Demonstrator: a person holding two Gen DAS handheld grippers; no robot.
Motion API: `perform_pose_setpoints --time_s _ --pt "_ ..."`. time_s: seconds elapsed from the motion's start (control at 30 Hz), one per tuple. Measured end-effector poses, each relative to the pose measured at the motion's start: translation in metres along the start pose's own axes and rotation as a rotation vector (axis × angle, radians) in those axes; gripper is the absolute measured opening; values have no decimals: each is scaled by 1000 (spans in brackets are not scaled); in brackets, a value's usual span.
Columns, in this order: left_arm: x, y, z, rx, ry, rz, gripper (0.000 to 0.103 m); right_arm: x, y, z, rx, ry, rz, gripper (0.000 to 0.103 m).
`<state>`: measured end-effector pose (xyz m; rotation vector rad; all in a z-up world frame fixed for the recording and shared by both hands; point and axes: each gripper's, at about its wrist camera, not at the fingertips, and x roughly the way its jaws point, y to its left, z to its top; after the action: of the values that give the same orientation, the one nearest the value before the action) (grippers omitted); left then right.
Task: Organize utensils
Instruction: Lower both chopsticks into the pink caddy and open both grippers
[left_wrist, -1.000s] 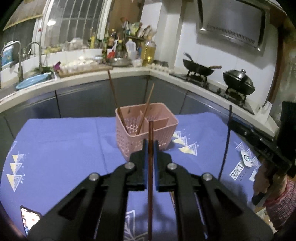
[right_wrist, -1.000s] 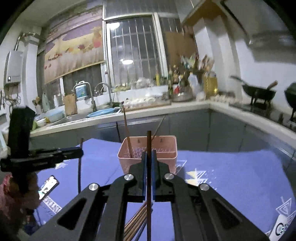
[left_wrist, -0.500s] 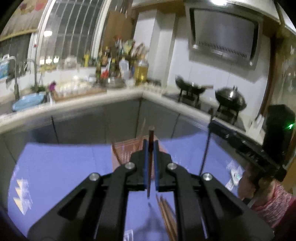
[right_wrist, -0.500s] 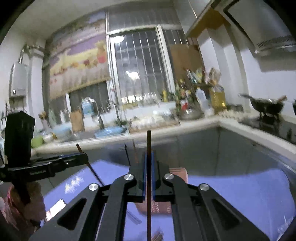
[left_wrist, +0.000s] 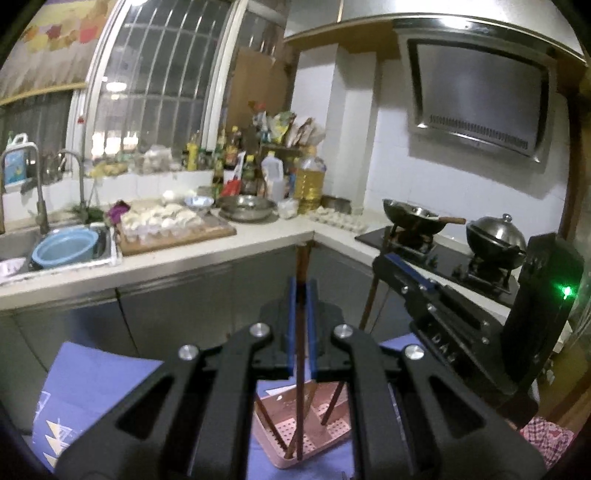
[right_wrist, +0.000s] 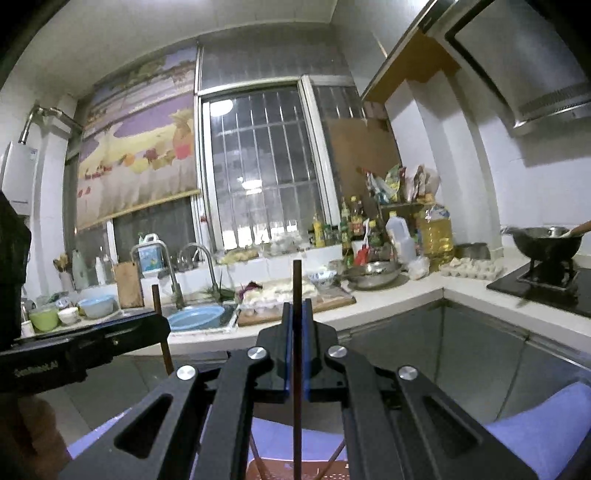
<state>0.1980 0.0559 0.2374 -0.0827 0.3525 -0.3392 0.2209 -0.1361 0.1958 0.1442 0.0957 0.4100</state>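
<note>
Both tongs were clamped tight, each on one chopstick. Left gripper (left_wrist: 302, 295) pinched a reddish-brown chopstick (left_wrist: 301, 369) upright between its blue pads; right gripper (right_wrist: 295, 314) pinched a dark chopstick (right_wrist: 296, 406) the same way.

Hidden/unclear: the right chopstick's lower end ran off the bottom edge of the right wrist view, so tip position was unknown. Only a sliver of the pink basket (right_wrist: 332, 470) showed there, below the jaws. In the left wrist view the left gripper's arms covered the near side of the pink basket (left_wrist: 325, 432); how many chopsticks stood in it couldn't be counted.

Position: the left chopstick hung straight down from the jaws with its tip inside the basket, near the front wall. Basket sat directly below and ahead of the left gripper on the blue cloth (left_wrist: 92, 387). Right gripper appeared in the left view, just beside the left one, its chopstick angled toward the basket.

Writing: embossed letters on the right gripper body were partly readable, not fully legible. White lettering on the left gripper's side was blurred, illegible.
</note>
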Motion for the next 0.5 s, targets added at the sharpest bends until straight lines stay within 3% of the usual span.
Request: perform_pose_setpoints --time_s 0.2,0.37,0.5 --pt "29 14 -21 -3 53 5 5 22 -8 -35 28 60 11 5" --pt "44 11 -44 -3 124 -18 5 25 -13 -65 73 148 40 5" --pt "62 6 -66 -2 210 19 9 28 -15 -87 111 251 69 7"
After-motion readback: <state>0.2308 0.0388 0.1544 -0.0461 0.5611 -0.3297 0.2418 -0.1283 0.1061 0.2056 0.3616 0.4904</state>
